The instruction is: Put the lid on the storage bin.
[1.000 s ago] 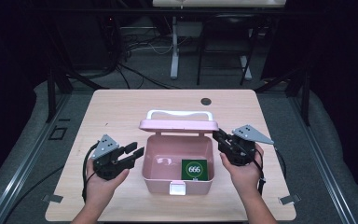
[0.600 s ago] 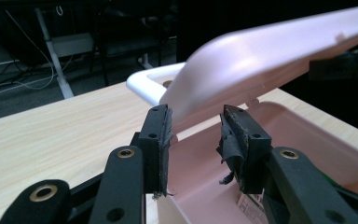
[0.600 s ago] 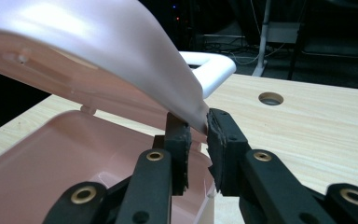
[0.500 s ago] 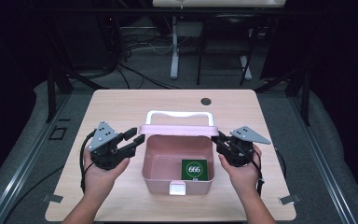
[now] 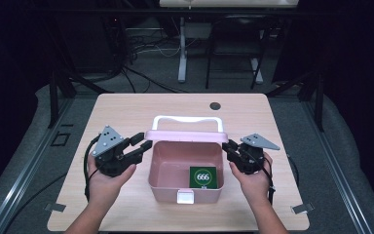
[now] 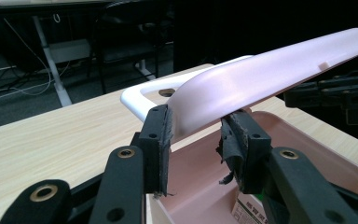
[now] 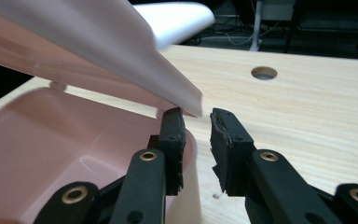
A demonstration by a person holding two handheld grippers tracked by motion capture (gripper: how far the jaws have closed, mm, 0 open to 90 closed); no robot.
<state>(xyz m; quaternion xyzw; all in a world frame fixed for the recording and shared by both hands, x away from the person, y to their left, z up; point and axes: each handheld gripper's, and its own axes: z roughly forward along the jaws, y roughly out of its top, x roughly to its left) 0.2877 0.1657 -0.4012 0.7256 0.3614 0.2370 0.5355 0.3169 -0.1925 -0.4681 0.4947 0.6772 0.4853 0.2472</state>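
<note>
Lid (image 5: 186, 134) raised over the pink box (image 5: 185, 187) at mid-worktop (image 5: 126, 107), hinged at the far edge, white handle (image 5: 189, 120) behind it. My left tongs (image 5: 141, 141) grip the lid's left end, both pads pressed to it; my right tongs (image 5: 230, 146) have just been opening, the lid's right corner (image 7: 193, 105) above the gap, unpinched. Green card (image 5: 203, 177) lies in the box at the front right.

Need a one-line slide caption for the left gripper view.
Left hand-held gripper holds the corner of the pink lid, raised over the open pink box.
</note>
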